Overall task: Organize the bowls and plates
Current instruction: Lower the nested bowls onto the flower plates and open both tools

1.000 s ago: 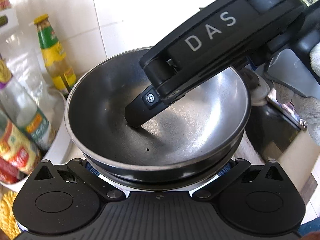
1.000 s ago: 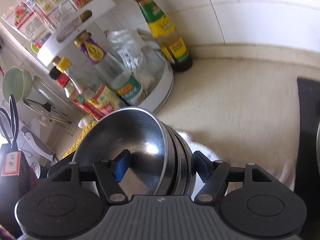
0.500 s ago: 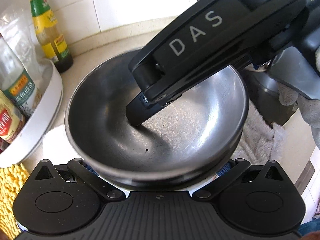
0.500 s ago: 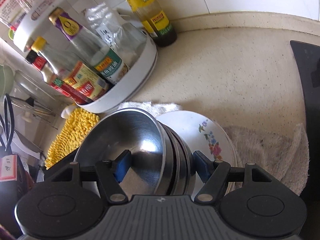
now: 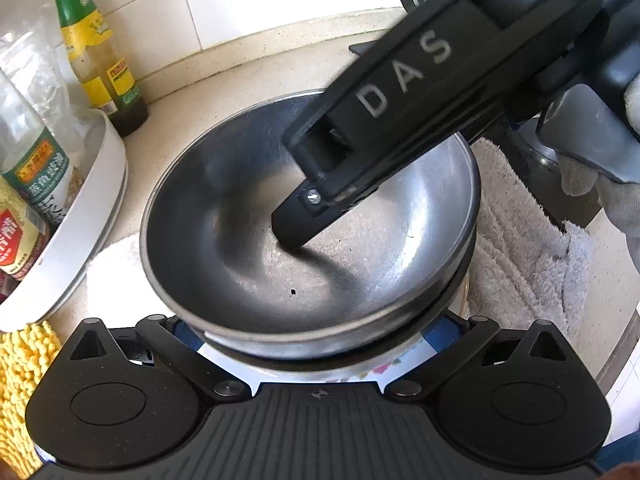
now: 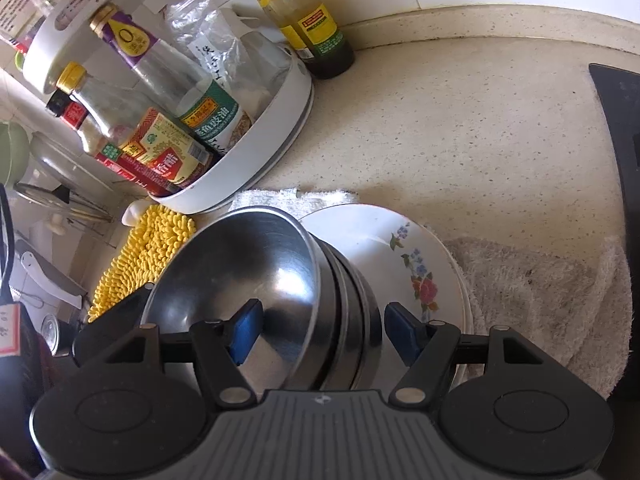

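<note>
Gripped on two sides, a nested stack of steel bowls (image 6: 256, 292) is seen tilted over a floral plate (image 6: 404, 264). The stack's rim is straddled by the right gripper (image 6: 324, 330): one blue pad (image 6: 246, 330) is pressed inside the top bowl, the other against the outer wall of the stack, so the jaws are closed on it at a middling width. From the left wrist view, the same gripper's black finger is seen reaching down into the bowl, with "DAS" printed on its body and a gloved hand (image 5: 624, 200) behind it. The near side of the stack is flanked by the left gripper (image 5: 312, 334), blue pads showing at either edge under the bowls; whether they actually press on the metal cannot be told, since the bowls hide the contact. The plate is laid on a pale towel (image 6: 540, 288) spread over the speckled counter (image 6: 460, 120). Whether the stack's base is touching the plate cannot be made out. A white rack (image 6: 256, 160) of sauce bottles is found just beyond, a lone bottle (image 6: 304, 20) beside it at the tiled wall, and a yellow mat (image 6: 140, 256) near the rack.
</note>
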The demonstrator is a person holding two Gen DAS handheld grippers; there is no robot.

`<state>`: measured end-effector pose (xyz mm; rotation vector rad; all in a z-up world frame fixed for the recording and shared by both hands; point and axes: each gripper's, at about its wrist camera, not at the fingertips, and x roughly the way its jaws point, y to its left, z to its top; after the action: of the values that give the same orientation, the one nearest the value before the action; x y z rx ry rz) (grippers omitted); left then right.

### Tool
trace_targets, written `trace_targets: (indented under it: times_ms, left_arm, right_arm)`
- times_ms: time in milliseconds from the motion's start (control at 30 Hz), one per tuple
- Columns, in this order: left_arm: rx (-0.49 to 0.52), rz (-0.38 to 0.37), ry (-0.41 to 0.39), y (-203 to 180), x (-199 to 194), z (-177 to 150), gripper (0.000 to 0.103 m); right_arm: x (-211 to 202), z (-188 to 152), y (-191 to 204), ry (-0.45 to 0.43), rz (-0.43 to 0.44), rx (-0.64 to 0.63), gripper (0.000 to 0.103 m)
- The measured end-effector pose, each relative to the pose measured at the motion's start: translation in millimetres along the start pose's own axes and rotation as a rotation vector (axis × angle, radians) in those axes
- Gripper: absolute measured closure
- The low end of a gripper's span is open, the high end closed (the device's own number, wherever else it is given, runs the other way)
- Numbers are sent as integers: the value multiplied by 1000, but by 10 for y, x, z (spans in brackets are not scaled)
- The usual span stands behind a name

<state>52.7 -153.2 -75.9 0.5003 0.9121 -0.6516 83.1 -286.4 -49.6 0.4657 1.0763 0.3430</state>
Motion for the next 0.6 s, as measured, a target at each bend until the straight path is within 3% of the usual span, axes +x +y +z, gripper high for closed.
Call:
trace_targets:
  times_ms: [333,600]
  left_arm:
    - [-9,36,8,40,-202,-190,0]
    - [-48,50,-25,82,-421,-300,0]
  right_arm:
    - [-55,-72,19,-11,-13,-1,24]
    - [-305,-170,138,-85,-43,-16,24]
